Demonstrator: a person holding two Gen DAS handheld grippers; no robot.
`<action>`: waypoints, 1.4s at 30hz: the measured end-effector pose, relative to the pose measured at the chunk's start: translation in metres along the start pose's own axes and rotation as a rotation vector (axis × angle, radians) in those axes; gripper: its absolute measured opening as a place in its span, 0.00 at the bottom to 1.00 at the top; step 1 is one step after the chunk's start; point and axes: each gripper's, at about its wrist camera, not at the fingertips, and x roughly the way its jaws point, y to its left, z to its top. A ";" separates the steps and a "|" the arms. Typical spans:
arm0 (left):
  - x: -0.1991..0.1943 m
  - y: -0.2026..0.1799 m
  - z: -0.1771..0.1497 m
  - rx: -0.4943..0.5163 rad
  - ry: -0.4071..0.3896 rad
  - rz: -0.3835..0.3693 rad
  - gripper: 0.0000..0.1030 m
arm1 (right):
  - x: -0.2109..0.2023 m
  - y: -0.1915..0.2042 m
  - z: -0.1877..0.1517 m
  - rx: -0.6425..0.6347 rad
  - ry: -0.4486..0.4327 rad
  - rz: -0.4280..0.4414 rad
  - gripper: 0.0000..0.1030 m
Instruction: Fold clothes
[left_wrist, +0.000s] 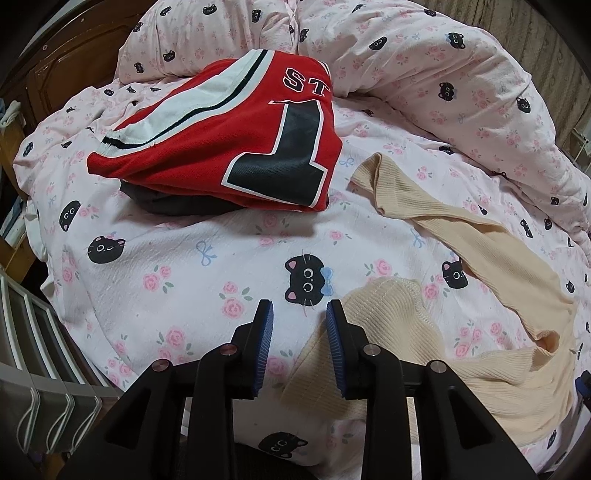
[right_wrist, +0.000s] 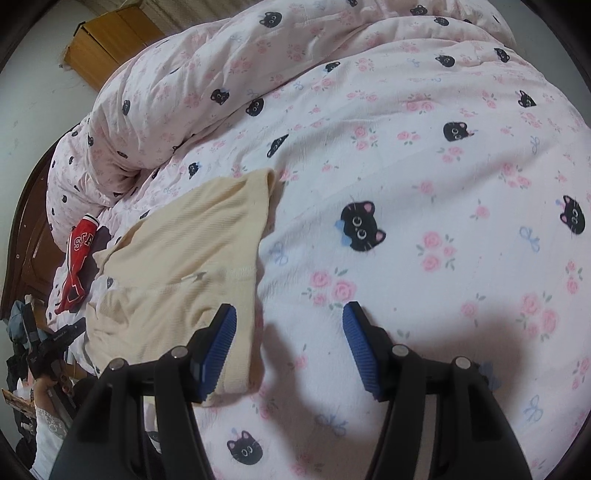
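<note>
Across a bed covered by a pink quilt printed with black cat faces and roses, laundry waits in two places. Its far portion is bunched into a thick roll, and the fisheye rims cut off the edges. A cream ribbed top lies rumpled on the near right in the left wrist view, its lower part hidden behind the tool and the frame edge; how far it is folded is hard to judge. Farther back sits a folded red jersey with a large black numeral and partial lettering, resting on a dark garment of which only a sliver shows. Left gripper hovers at the cream top's edge, jaws narrowly parted with nothing between them. Right gripper stands spread wide, one blue pad over the top's hem, the other over bare quilt; contact cannot be confirmed. Wooden furniture appears beyond, partly cropped.
</note>
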 end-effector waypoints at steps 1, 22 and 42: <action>0.000 0.000 0.000 0.000 -0.001 -0.001 0.26 | 0.001 0.000 -0.001 0.003 0.001 0.001 0.60; -0.001 0.000 -0.002 -0.008 0.000 -0.005 0.26 | 0.005 0.004 -0.007 -0.022 -0.007 -0.011 0.63; -0.001 0.008 -0.002 -0.049 0.012 -0.054 0.31 | -0.017 0.023 -0.046 0.040 0.053 0.084 0.63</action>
